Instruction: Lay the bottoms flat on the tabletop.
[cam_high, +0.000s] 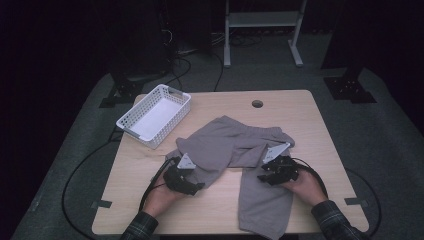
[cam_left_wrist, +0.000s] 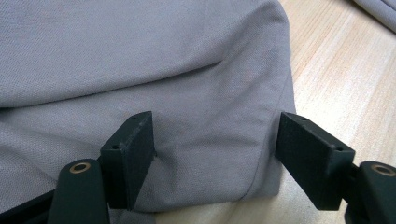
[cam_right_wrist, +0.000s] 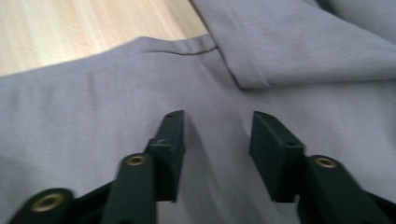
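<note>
A grey pair of shorts lies rumpled on the wooden table, one leg reaching the front edge. My left gripper rests at the end of the left leg. In the left gripper view its jaws stand wide apart on either side of the rounded hem corner of the cloth, which lies flat between them. My right gripper sits on the right leg. In the right gripper view its jaws stand apart just above smooth grey cloth, near a folded hem.
A white plastic basket stands at the table's back left corner. A round cable hole sits near the back edge. Cables trail from both grippers over the front of the table. A metal frame stands on the floor behind.
</note>
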